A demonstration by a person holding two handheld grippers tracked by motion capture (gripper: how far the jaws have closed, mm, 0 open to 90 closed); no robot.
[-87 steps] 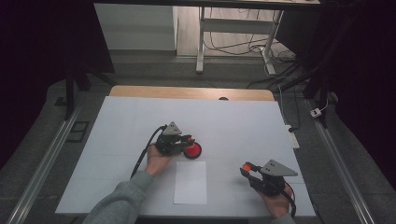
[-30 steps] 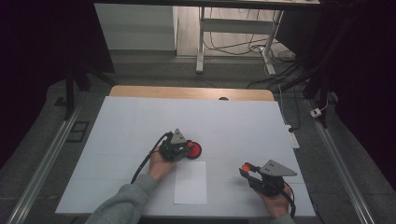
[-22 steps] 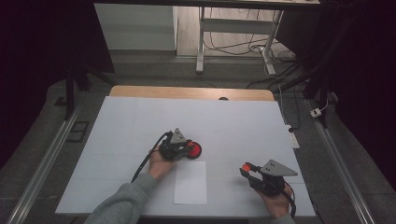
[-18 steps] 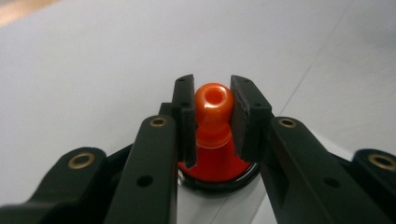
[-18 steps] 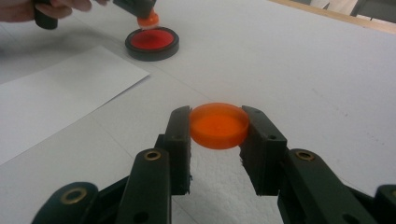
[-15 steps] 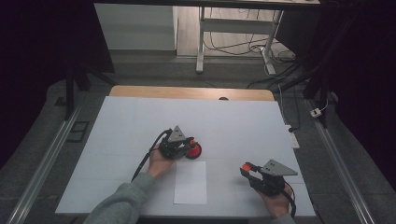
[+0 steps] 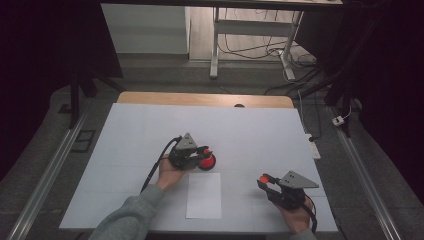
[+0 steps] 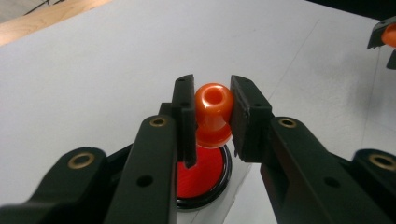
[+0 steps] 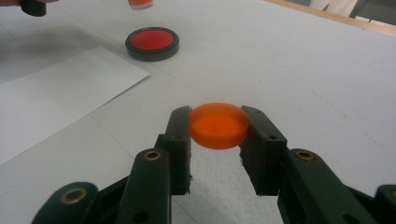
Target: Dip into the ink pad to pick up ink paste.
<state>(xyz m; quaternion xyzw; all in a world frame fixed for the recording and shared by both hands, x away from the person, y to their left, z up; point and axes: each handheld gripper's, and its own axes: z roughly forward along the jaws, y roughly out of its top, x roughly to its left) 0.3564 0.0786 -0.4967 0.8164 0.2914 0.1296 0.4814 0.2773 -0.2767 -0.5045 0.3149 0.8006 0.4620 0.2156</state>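
My left gripper point(image 8: 212, 116) is shut on an orange stamp point(image 8: 213, 112), gripping its round knob. It holds the stamp just above a red ink pad point(image 8: 205, 175) in a black case. In the high view, the left gripper point(image 7: 204, 151) hovers over the ink pad point(image 7: 207, 161) at the table's middle. My right gripper point(image 9: 217, 119) is shut on a flat orange round lid point(image 9: 218, 124), held edgewise a little above the table. The high view places the right gripper point(image 7: 262, 180) near the front right. The right gripper view has the ink pad point(image 9: 152, 43) farther off, with the stamp's foot point(image 9: 140, 3) above it.
A white sheet of paper point(image 7: 203, 195) lies on the white table top point(image 7: 260, 135) just in front of the ink pad, between the two hands. A wooden strip point(image 7: 200, 98) runs along the far edge. Metal rails flank the table.
The left gripper with the stamp dipped slightly toward the ink pad, then rose a little. The right gripper and lid have stayed put.
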